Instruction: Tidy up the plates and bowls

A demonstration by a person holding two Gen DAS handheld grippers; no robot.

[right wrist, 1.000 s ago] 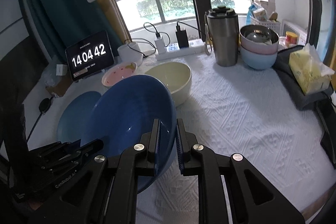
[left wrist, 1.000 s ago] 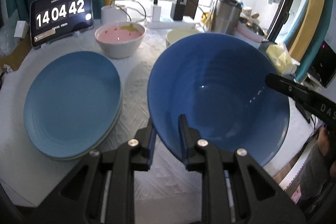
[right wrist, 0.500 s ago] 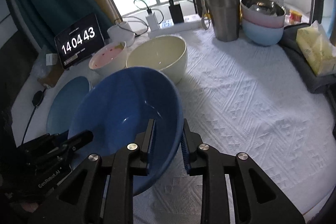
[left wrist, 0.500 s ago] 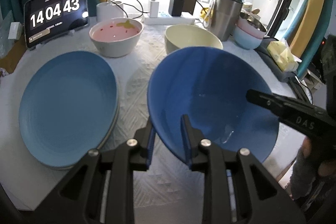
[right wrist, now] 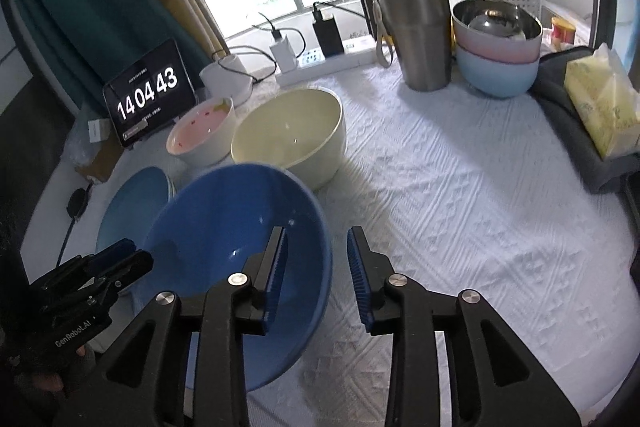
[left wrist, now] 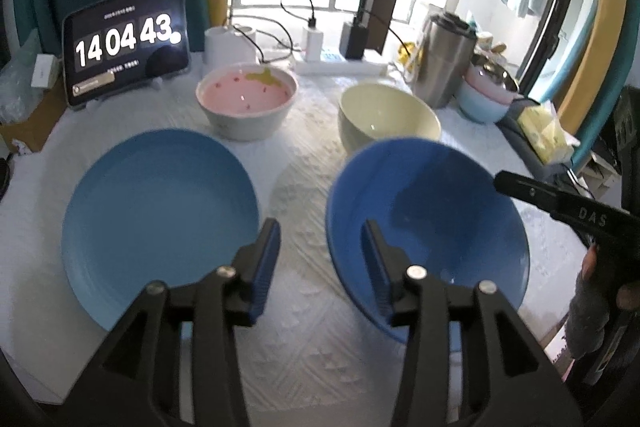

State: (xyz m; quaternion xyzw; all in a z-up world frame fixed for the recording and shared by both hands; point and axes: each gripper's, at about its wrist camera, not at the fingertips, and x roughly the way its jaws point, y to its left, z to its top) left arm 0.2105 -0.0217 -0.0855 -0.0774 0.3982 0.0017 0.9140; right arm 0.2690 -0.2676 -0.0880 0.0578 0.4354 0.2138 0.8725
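Note:
A deep blue bowl (left wrist: 432,219) sits on the white cloth (right wrist: 460,195), in front of a cream bowl (left wrist: 388,119). Its left rim runs between the fingers of my left gripper (left wrist: 320,255), whose jaws are opening and stand clear of it. My right gripper (right wrist: 316,259) straddles the blue bowl's (right wrist: 232,247) right rim, its jaws also opening, pads off the rim. A stack of blue plates (left wrist: 160,219) lies to the left. Behind them stands a pink bowl (left wrist: 248,99).
A tablet clock (left wrist: 128,39), a white cup (left wrist: 230,45) and a power strip (left wrist: 340,65) line the back edge. A steel tumbler (right wrist: 416,27), stacked pink and light-blue bowls (right wrist: 496,67) and a tissue pack (right wrist: 604,107) stand at the right. Bare cloth lies right of the blue bowl.
Both grippers were shut on the blue bowl's rim and have let go, their jaws now wide. The bowl came down onto the cloth before the cream bowl. The left gripper drew back.

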